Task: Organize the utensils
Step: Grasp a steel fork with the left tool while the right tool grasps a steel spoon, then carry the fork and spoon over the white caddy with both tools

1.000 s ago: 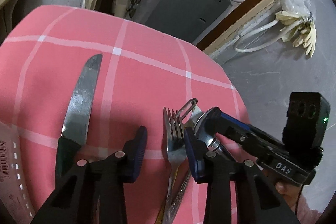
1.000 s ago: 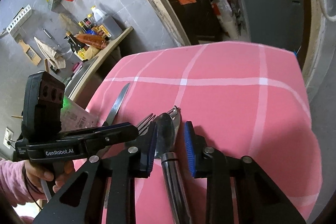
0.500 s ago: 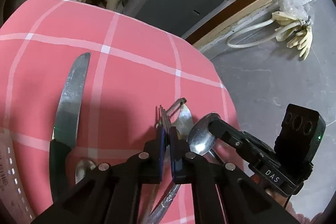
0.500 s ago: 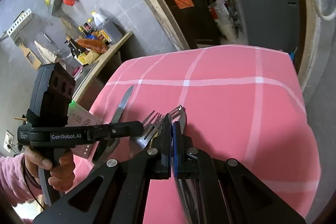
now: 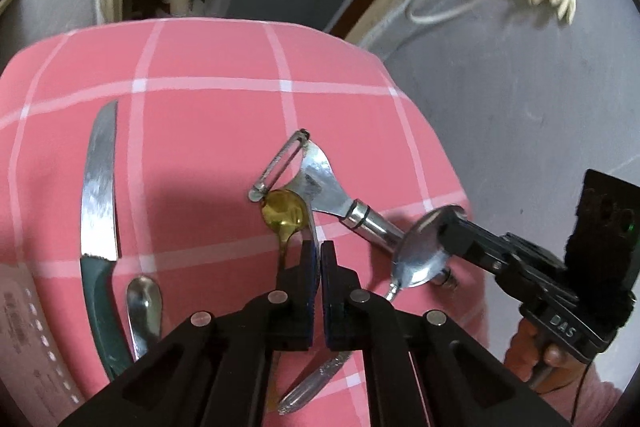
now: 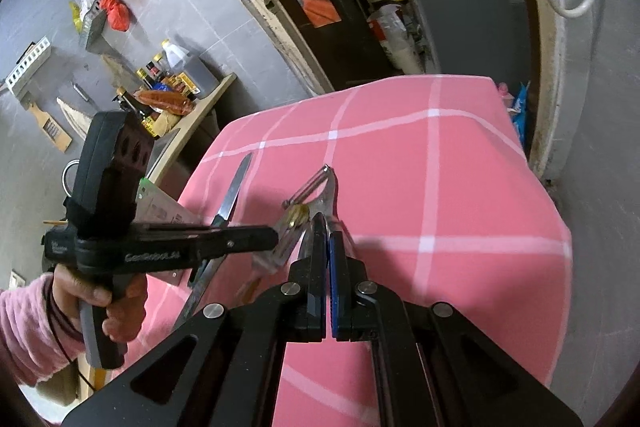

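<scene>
Pinching a fork (image 5: 320, 373) edge-on between its closed pads, the left gripper (image 5: 319, 247) sits beside the right gripper (image 5: 450, 225), which is clamped on a silver spoon (image 5: 424, 247), while a peeler (image 5: 320, 187), a gold spoon (image 5: 284, 213) and a green-handled knife (image 5: 98, 187) lie on the pink checked cloth (image 5: 208, 59).

The left claw (image 5: 319, 269) hides its fork's (image 5: 308, 383) tines.

left wrist: close, angled down | right wrist: likewise | shared: pink tablecloth (image 5: 208, 131)
</scene>
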`<control>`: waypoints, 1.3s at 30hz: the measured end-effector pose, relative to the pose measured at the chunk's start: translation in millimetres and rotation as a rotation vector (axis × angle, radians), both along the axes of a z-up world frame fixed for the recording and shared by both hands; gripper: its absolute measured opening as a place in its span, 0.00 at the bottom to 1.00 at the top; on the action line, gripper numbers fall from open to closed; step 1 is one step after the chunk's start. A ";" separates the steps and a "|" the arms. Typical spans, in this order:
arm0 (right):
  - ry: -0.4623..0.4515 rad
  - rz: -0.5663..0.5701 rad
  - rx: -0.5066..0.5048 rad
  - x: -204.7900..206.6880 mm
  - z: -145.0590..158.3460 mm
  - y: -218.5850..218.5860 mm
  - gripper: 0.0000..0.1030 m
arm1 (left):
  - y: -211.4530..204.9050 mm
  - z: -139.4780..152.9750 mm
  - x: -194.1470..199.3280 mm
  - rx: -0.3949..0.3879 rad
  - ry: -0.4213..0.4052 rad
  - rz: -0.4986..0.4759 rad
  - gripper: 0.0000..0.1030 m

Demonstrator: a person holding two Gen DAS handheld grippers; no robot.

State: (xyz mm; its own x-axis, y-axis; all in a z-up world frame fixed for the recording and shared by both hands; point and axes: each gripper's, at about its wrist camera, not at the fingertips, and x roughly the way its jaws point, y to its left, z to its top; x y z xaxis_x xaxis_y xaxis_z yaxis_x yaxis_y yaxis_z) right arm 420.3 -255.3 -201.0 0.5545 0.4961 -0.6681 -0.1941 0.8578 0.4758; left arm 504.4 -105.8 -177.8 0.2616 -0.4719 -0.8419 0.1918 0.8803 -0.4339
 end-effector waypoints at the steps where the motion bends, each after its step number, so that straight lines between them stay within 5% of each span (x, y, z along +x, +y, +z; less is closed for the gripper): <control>1: 0.003 -0.005 0.000 -2.1 -0.2 -0.6 0.02 | -2.3 0.1 2.5 0.010 0.012 -0.016 0.04; 6: -0.019 -0.034 -0.001 -18.2 12.4 2.2 0.02 | -3.1 11.3 -3.0 0.022 -0.009 -0.037 0.03; 10: -0.103 -0.057 -0.063 -37.0 48.2 10.6 0.02 | 6.2 38.1 -23.5 -0.029 -0.105 0.006 0.03; 24: -0.375 -0.102 -0.231 -71.4 198.3 45.0 0.02 | 81.9 181.2 -79.4 -0.244 -0.457 0.215 0.02; 31: -0.508 -0.045 -0.230 -65.7 253.1 100.3 0.02 | 137.6 224.7 -101.9 -0.205 -0.578 0.285 0.02; 39: -0.581 0.033 -0.257 -60.2 266.7 166.3 0.02 | 194.6 231.8 -121.5 -0.192 -0.691 0.389 0.02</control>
State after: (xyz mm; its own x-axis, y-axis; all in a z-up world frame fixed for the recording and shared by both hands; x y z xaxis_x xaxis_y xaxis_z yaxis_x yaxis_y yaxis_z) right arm 360.1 -88.9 65.8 0.8494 0.3834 -0.3627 -0.3875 0.9196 0.0647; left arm 382.9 88.9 54.0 0.8674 -0.3596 -0.3439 0.1671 0.8616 -0.4794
